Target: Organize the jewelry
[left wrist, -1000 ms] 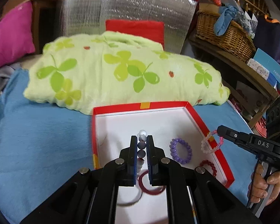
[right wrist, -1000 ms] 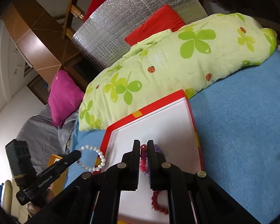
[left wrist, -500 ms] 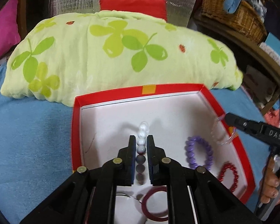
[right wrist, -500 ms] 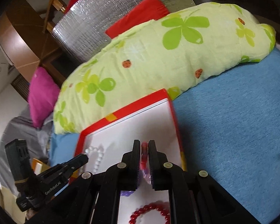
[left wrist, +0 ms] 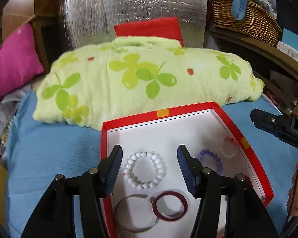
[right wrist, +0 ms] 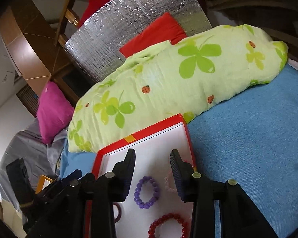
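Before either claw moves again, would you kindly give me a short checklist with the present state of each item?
1. Left claw open and empty: ok, its jaws stand wide apart.
2. Right claw open and empty: ok.
3. White bead bracelet lying flat inside the red box: ok, it lies between the left jaws, apparently touching neither.
4. Pink bracelet fully inside the box: cannot tell, it sits close against the right wall.
5. Purple bracelet and red bead bracelet apart from each other: ok.
6. Silver bangle and dark red bangle separate: not ok, their rims appear to touch.
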### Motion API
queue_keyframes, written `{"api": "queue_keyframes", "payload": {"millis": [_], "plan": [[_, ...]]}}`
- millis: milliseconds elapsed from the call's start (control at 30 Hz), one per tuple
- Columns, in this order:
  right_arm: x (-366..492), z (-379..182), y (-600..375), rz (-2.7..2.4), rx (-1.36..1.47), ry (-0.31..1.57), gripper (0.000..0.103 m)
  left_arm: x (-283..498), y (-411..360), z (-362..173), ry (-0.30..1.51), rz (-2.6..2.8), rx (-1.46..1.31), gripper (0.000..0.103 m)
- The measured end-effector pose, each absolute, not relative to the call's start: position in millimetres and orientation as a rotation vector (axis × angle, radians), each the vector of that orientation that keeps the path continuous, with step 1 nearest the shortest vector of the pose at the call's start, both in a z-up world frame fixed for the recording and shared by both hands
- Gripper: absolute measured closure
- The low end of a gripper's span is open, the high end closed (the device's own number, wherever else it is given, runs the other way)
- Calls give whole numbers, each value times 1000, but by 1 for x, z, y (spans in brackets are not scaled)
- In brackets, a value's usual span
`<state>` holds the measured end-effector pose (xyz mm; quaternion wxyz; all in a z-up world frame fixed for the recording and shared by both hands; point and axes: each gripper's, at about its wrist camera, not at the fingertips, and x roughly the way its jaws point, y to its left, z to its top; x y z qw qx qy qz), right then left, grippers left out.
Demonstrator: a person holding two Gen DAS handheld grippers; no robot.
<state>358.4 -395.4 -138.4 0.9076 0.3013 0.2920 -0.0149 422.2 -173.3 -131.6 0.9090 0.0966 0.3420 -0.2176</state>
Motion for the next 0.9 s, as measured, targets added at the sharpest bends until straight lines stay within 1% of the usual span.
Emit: {"api": "queue_keyframes", "payload": {"millis": [300, 633, 800, 900], "plan": [[324, -123, -390, -15, 650, 565, 63, 376, -156, -114, 665, -411, 167, 44], [270, -116, -368, 24, 614, 570, 63, 303, -117, -95, 596, -375, 110, 44], [253, -116, -358, 31, 608, 575, 63, 278, -99, -103, 620, -389, 84, 44], [246, -119, -352, 31, 607, 592, 63, 264, -90, -117, 667, -405, 90, 44]]}}
